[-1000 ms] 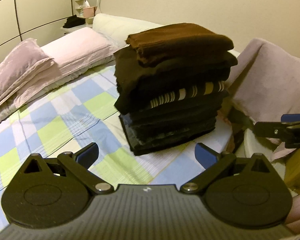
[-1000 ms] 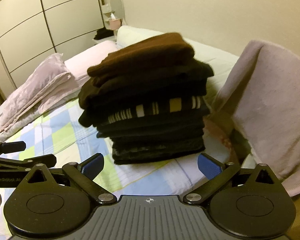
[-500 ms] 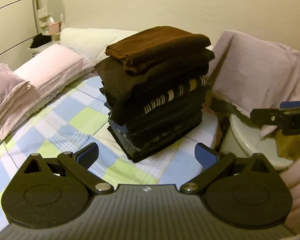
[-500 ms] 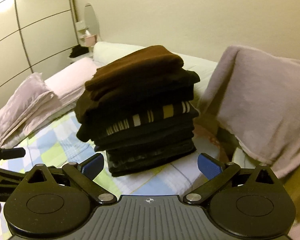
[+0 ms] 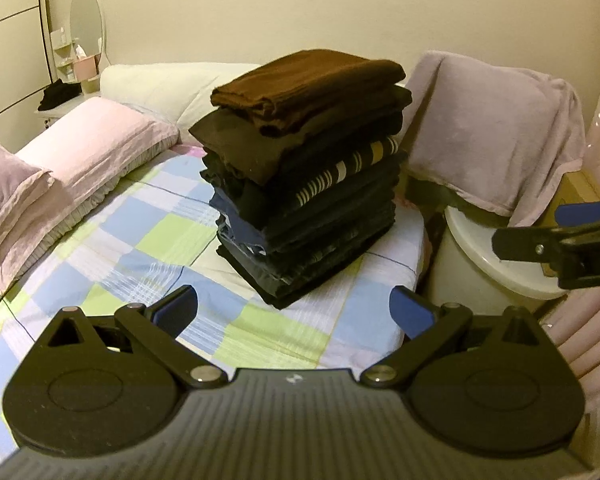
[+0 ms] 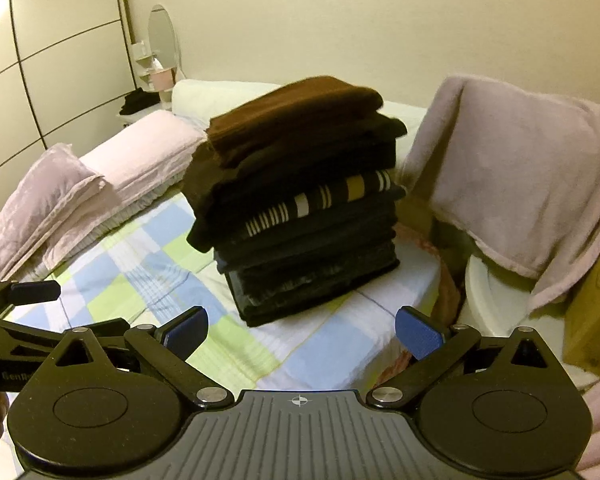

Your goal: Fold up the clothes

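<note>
A tall stack of folded dark clothes [image 5: 308, 184] stands near the corner of the bed, with a brown garment [image 5: 312, 80] on top and a striped one in the middle. It also shows in the right wrist view [image 6: 300, 208]. My left gripper [image 5: 296, 312] is open and empty, held back from the stack. My right gripper [image 6: 302, 334] is open and empty, also short of the stack. The right gripper's finger shows at the right edge of the left wrist view [image 5: 560, 240]. The left gripper shows at the left edge of the right wrist view [image 6: 28, 320].
The bed has a checked sheet [image 5: 148, 248] with pink pillows [image 5: 92, 148] and a white pillow [image 5: 160, 88] at its head. A pink blanket [image 5: 496, 128] hangs over something right of the bed, above a white round-topped object [image 5: 484, 256]. A cardboard box [image 6: 596, 312] stands at the far right.
Both grippers have pulled back and swung right, so the stack looks smaller and more of the blanket and bedside shows. Both stay open and empty.
</note>
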`<state>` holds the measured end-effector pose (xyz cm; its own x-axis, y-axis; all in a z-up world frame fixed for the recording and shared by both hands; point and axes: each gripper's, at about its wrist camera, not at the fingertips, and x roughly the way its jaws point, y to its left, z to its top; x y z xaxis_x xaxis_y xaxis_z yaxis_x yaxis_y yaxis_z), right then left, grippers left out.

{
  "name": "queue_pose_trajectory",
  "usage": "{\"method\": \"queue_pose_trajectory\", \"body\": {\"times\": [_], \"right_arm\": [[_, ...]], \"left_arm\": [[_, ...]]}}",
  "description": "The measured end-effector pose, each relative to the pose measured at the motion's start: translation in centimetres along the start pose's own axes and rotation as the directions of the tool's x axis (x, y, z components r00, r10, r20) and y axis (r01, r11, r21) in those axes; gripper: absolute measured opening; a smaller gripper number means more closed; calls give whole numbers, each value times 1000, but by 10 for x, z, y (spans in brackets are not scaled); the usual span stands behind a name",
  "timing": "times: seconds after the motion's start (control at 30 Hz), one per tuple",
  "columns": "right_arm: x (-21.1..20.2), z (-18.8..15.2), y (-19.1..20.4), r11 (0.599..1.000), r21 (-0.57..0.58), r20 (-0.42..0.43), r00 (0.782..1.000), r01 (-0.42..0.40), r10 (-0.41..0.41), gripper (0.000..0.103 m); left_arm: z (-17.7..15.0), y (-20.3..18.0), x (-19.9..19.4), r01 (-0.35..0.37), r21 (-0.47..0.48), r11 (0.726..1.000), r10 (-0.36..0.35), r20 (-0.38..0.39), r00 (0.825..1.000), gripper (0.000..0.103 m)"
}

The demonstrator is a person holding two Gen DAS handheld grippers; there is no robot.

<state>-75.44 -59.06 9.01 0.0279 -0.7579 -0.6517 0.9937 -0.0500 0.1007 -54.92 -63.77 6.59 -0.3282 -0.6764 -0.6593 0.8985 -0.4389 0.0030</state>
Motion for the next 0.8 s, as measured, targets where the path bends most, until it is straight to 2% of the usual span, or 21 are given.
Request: {"method": "queue_pose_trajectory", "body": {"times": [0.3, 0.8], "right_arm": [[2, 6, 9, 998, -54, -4, 1000, -16, 16, 102], [5, 5, 7, 999, -41, -25, 1000, -15, 14, 102]], "left_arm": [[1, 2, 0, 7, -27, 1000, -7, 7, 1000, 101], [-2, -6, 5, 23, -18, 1000, -23, -13, 1000, 101]]}}
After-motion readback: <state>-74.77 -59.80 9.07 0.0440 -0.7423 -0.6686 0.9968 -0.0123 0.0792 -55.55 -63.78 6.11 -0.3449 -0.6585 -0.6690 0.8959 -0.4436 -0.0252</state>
